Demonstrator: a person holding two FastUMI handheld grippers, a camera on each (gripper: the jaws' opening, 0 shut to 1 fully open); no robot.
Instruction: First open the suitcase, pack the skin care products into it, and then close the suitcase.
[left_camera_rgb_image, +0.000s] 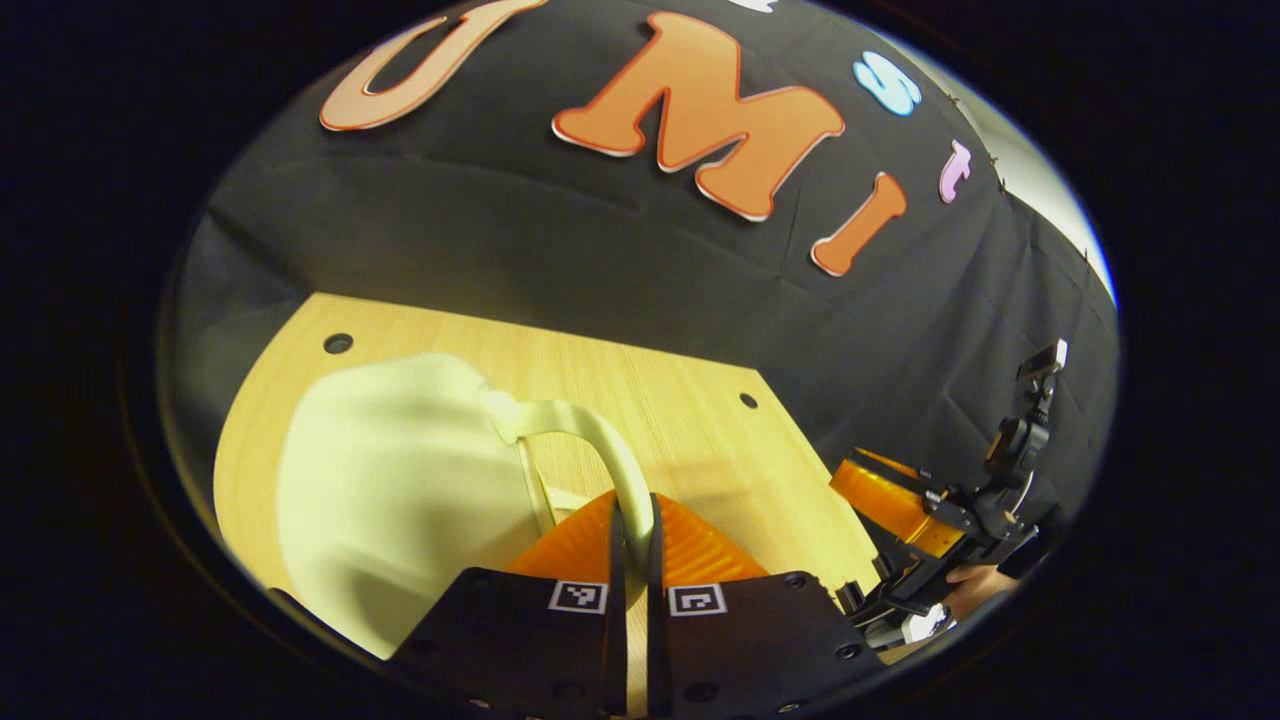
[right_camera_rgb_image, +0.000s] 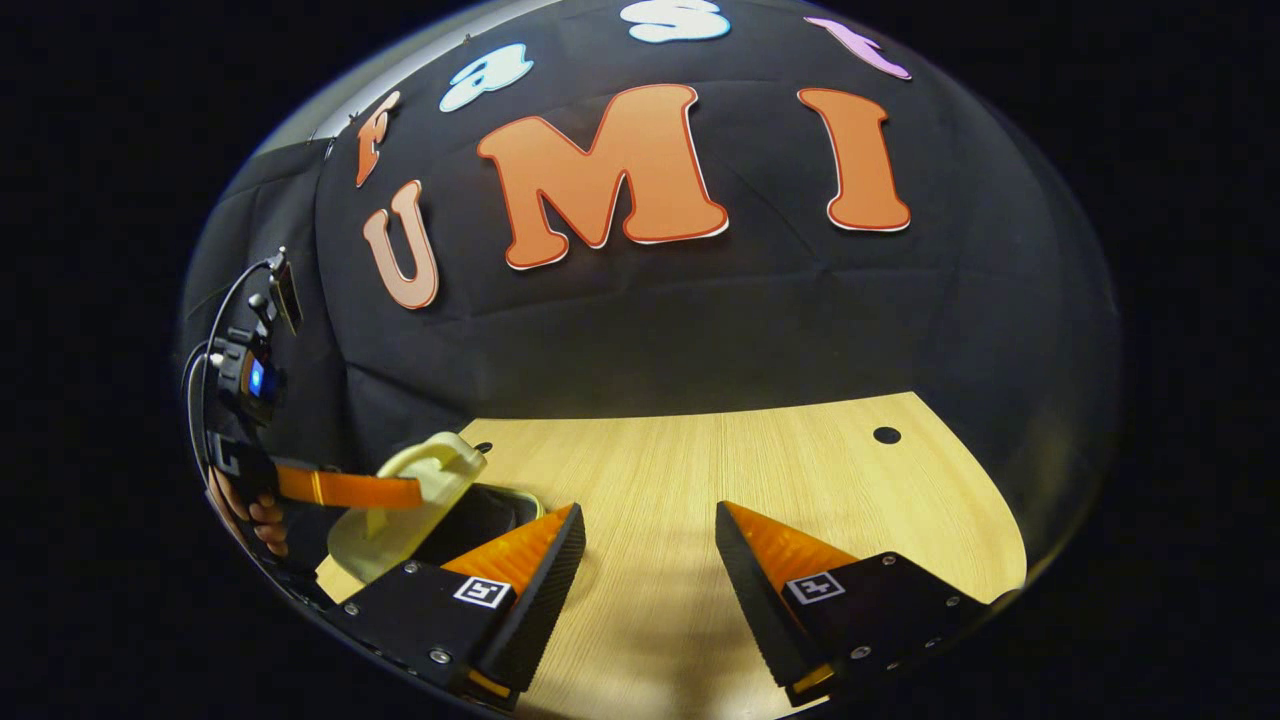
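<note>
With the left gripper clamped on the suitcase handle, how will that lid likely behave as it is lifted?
The suitcase lid looks like a smooth moulded shell, so probably stiff and light. The left gripper pinches only the thin handle, so the lid may swing or slip sideways. It stands raised over the dark interior and could drop shut if released.

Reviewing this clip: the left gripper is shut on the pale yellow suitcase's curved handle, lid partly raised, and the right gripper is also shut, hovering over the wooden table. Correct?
Not quite. The right gripper is open; the right gripper view shows its fingers wide apart over the wooden table. The rest holds: the left gripper is shut on the pale yellow suitcase's curved handle, lid partly raised.
</note>
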